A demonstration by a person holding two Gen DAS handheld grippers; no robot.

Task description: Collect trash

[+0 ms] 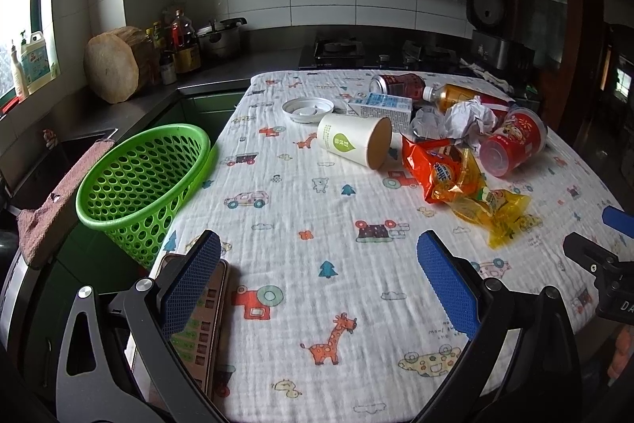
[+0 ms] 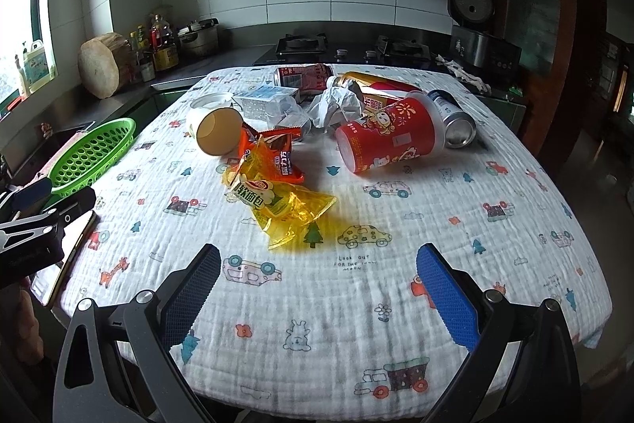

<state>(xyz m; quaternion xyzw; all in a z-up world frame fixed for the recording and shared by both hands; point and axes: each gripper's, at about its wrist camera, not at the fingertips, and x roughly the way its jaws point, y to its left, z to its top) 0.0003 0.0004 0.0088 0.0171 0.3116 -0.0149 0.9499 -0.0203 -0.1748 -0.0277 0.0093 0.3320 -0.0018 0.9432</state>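
Observation:
Trash lies in a heap at the far half of the table: a white paper cup (image 1: 354, 141) (image 2: 216, 135) on its side, a yellow wrapper (image 1: 485, 209) (image 2: 283, 207), an orange snack bag (image 1: 426, 165) (image 2: 279, 155), a red noodle cup (image 1: 513, 141) (image 2: 388, 139), crumpled paper (image 1: 467, 119) (image 2: 337, 106), a milk carton (image 1: 382, 108) (image 2: 265, 100), cans and a bottle. A green basket (image 1: 140, 177) (image 2: 93, 155) stands off the table's left edge. My left gripper (image 1: 319, 284) hovers open over the near left of the cloth. My right gripper (image 2: 319, 288) is open, just short of the yellow wrapper.
A phone (image 1: 202, 328) (image 2: 63, 260) lies at the table's near left corner. A white lid (image 1: 307, 109) sits behind the paper cup. The patterned cloth (image 1: 317, 224) covers the table. Behind are a stove (image 1: 335, 50), a counter with bottles, a pot, a rice cooker.

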